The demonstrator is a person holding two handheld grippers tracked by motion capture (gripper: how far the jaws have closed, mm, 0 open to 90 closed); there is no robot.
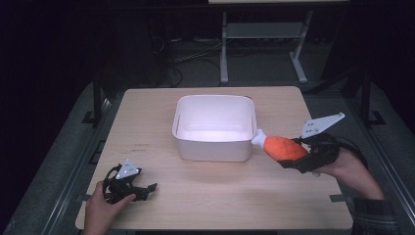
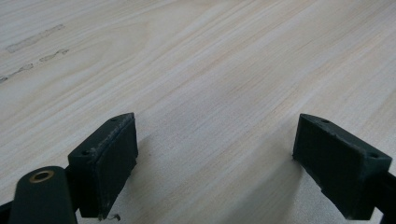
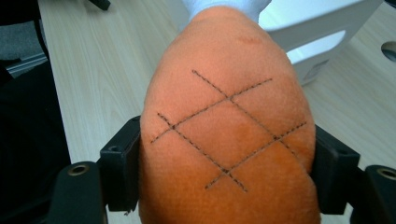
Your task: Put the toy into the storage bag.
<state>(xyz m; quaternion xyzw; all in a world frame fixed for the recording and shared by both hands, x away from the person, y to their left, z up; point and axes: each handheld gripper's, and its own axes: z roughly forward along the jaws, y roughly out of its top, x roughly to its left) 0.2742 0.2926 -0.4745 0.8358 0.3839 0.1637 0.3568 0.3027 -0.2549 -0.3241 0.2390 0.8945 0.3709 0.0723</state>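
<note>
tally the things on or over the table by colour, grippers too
white: 1, the bin
orange: 1, the plush drumstick with a white bone end
black: 2, the left gripper and the right gripper
total: 4

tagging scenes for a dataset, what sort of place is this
Probably a lab recording station: a bare wooden table in a dark room, cables on the floor behind, and a white bin and plush drumstick as props.

wood table [image 1: 215, 196], desk legs [image 1: 224, 49] behind
</note>
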